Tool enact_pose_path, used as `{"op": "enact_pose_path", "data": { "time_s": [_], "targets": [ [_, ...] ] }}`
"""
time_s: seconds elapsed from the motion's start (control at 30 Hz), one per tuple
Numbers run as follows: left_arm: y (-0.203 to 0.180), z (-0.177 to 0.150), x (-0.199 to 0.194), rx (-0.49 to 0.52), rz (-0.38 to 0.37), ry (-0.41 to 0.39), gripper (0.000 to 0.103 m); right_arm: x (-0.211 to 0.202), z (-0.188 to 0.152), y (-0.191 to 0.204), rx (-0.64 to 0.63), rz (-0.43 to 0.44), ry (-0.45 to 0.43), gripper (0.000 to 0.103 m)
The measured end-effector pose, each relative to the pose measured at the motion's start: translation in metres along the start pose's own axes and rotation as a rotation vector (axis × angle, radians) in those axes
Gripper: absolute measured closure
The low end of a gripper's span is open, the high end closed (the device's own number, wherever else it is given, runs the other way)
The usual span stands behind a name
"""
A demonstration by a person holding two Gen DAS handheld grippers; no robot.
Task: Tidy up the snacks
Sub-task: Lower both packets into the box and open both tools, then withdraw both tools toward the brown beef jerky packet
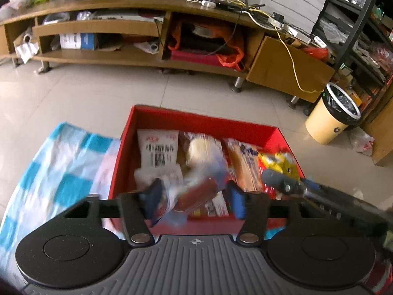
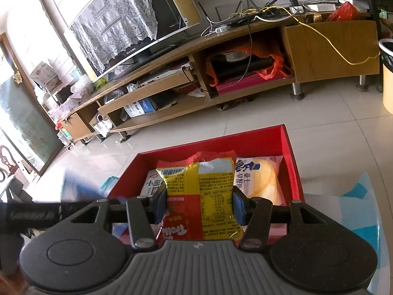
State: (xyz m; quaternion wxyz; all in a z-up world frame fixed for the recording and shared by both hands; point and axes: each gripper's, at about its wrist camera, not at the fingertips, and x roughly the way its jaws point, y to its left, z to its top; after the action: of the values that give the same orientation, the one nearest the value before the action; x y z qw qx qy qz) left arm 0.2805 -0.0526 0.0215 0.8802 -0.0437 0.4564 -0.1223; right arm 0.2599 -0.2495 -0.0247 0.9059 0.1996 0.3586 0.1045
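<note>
A red box (image 1: 203, 120) sits on a blue-and-white checked cloth (image 1: 61, 172) and holds several snack packets. My left gripper (image 1: 196, 199) hovers over the box's near end with a blurred, clear-wrapped sausage packet (image 1: 199, 194) between its blue pads, which look closed on the wrapper. In the right wrist view my right gripper (image 2: 199, 206) is shut on a yellow and red snack packet (image 2: 199, 191), held upright above the red box (image 2: 289, 152). Behind it lie a white packet (image 2: 152, 186) and a bread packet (image 2: 262, 179). The right gripper (image 1: 289, 179) also shows over the box's right side.
A long wooden TV stand (image 1: 147, 56) stands across the tiled floor beyond the box. At the right a round bin (image 1: 336, 113) with a black liner sits beside a dark shelf rack (image 1: 363, 24). Cables (image 1: 289, 49) hang over the stand.
</note>
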Motion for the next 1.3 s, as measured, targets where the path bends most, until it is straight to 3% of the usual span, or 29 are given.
{"op": "enact_pose_path", "data": {
  "time_s": [0.27,0.37,0.6,1.0,1.3],
  "targets": [
    [-0.005,0.012,0.031,0.035,0.087,0.024,0.032,0.02,0.004,-0.01,0.018,-0.03,0.024,0.046],
    [-0.001,0.01,0.027,0.031,0.084,0.02,0.025,0.02,0.006,-0.011,0.031,-0.029,0.017,0.042],
    [0.007,-0.007,0.013,0.047,0.098,0.033,0.021,0.008,0.006,-0.005,0.01,-0.03,0.003,0.039],
    [0.002,-0.056,-0.005,0.035,0.036,0.114,0.015,-0.033,-0.025,0.0,-0.043,-0.085,0.054,0.034],
    [-0.028,-0.093,-0.009,0.077,-0.025,0.161,0.01,-0.075,-0.068,-0.013,-0.037,-0.151,0.115,0.034]
  ]
}}
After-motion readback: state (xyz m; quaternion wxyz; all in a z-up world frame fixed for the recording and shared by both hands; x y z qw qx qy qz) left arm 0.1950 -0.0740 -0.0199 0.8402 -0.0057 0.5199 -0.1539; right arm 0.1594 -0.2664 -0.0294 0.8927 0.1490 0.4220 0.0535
